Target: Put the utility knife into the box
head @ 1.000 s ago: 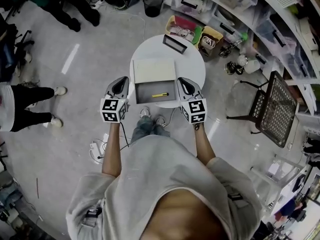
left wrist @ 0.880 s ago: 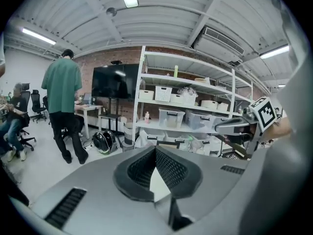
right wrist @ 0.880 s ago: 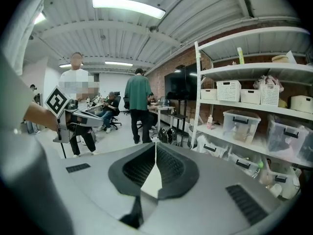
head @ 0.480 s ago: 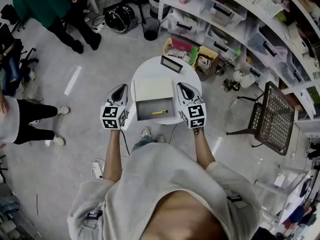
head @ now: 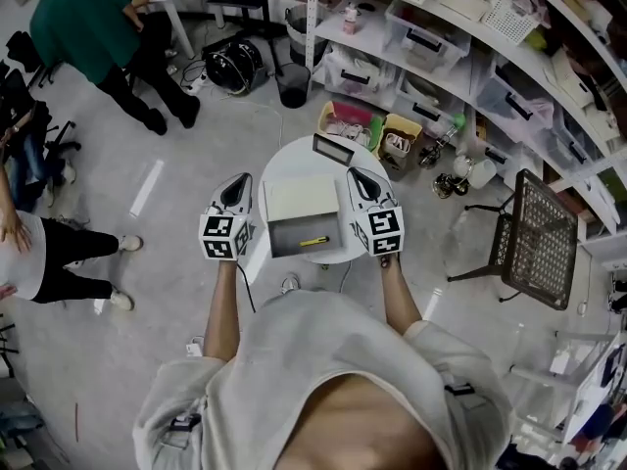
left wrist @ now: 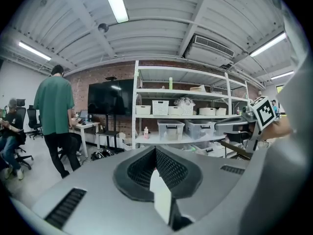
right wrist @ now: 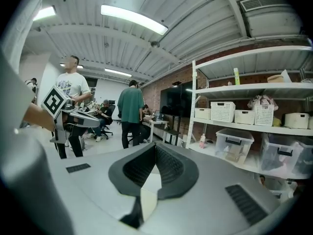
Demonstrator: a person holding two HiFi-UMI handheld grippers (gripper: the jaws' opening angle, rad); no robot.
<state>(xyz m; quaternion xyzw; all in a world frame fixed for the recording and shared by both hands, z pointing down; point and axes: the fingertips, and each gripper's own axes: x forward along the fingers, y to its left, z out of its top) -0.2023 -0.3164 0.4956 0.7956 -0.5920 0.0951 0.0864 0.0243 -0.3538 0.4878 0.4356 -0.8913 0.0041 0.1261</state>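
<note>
Bright, even light from ceiling tubes [left wrist: 115, 3] — only soft shadows on the floor [head: 167, 292]. Heavy fisheye bending at the edges, black corners in both gripper views; focus sharp.

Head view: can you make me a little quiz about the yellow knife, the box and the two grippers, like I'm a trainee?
1. True or false: the utility knife lies inside the open box.
2. Pick one. The left gripper and the right gripper, one at each side of the box, hold: A) the utility knife, B) the box, C) nothing.
3. Fill the gap: the box stands on a round white ____.

Key
1. True.
2. C. Both have their jaws together with nothing between them.
3. table.
</note>
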